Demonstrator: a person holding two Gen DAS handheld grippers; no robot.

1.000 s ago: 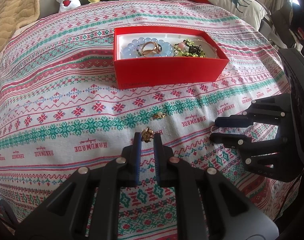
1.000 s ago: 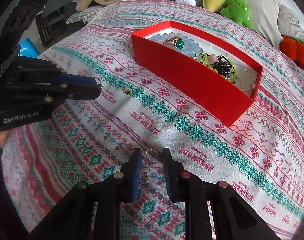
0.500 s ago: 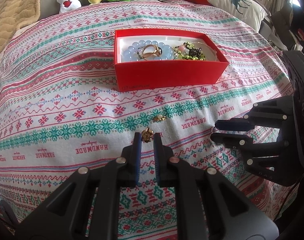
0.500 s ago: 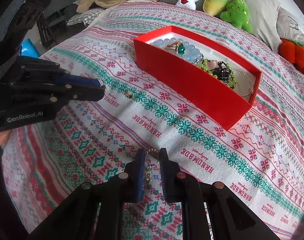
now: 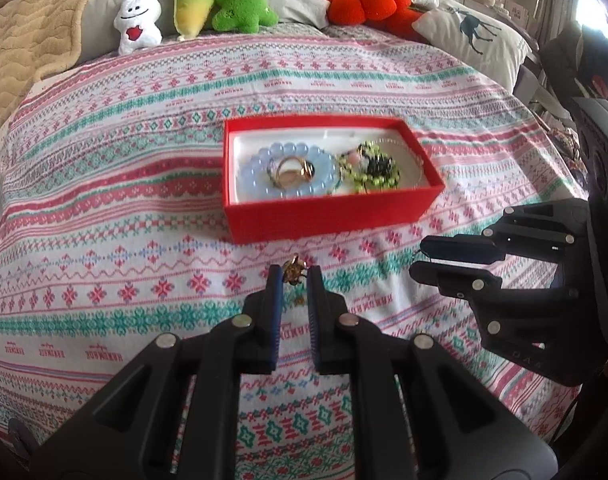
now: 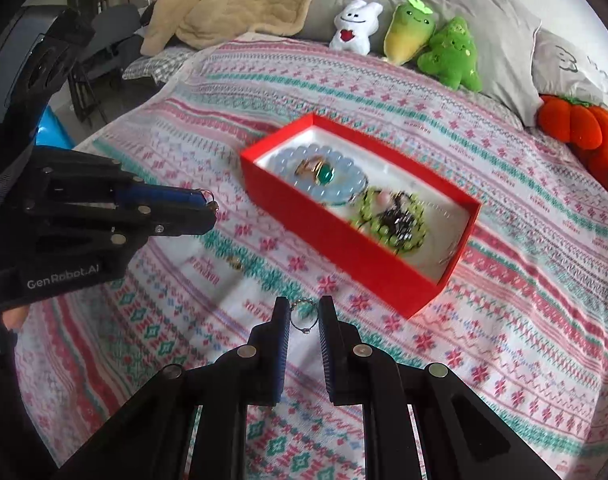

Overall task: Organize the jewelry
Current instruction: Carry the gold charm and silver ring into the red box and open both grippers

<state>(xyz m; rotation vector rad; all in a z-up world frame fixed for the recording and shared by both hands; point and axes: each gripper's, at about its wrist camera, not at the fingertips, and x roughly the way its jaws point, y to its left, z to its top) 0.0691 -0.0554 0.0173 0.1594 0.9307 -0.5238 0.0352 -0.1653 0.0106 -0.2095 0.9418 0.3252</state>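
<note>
Ahead of both grippers the red box (image 5: 331, 216) was found — left gripper (image 5: 295, 276) clamped on a gold earring (image 5: 294, 270), right gripper (image 6: 304, 312) on a small chain (image 6: 303, 316), the left nearer.

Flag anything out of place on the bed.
One small gold piece lies loose on the patterned bedspread, outside the red box holding the other jewelry. The left gripper and right gripper each hold another small piece.

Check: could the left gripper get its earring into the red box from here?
Probably yes. The left gripper holds the earring above the cloth; the red box lies open just ahead with nothing between, and the right gripper stays off to the side.
</note>
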